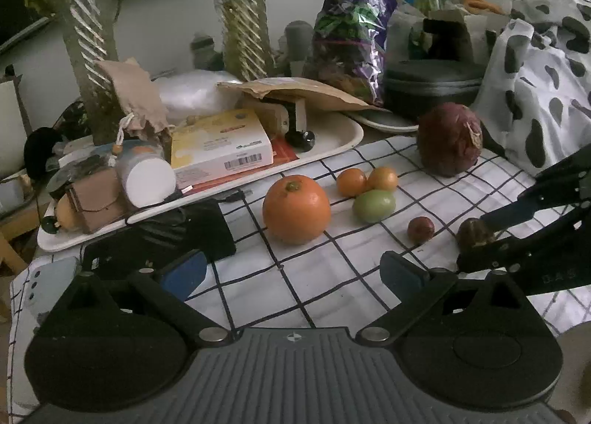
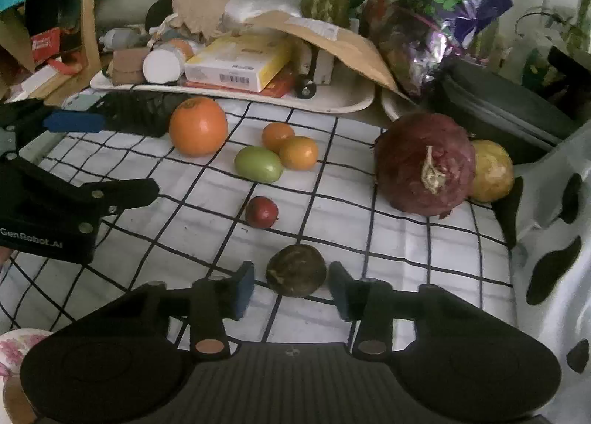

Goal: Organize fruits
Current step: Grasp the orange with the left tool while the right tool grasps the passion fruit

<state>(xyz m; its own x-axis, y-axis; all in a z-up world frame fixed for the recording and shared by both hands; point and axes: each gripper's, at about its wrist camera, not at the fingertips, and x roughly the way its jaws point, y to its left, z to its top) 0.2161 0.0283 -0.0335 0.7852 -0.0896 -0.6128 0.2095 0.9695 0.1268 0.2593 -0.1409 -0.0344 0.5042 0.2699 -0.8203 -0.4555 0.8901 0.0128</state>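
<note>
While the left tongs (image 1: 291, 269) hang wide and empty over the checked cloth (image 2: 406, 239) on the tabletop, the fruit is spread out beyond them. Going left to right: a big orange (image 2: 198, 126), then a huddle of two small oranges (image 2: 277, 136) and a green fruit (image 2: 258, 164), then a little red fruit (image 2: 261, 212) on its own. At the far right, a large dark-red fruit (image 2: 424, 165) touches a yellow one (image 2: 493, 171). Nearest of all, the right tongs (image 2: 291, 285) are narrowed around a dark brown fruit (image 2: 296, 270), a thin gap showing on each side, so no grip yet. The danger, I reckon: it's round, so an off-centre pinch could squirt it away across the cloth, perhaps into the red one.
</note>
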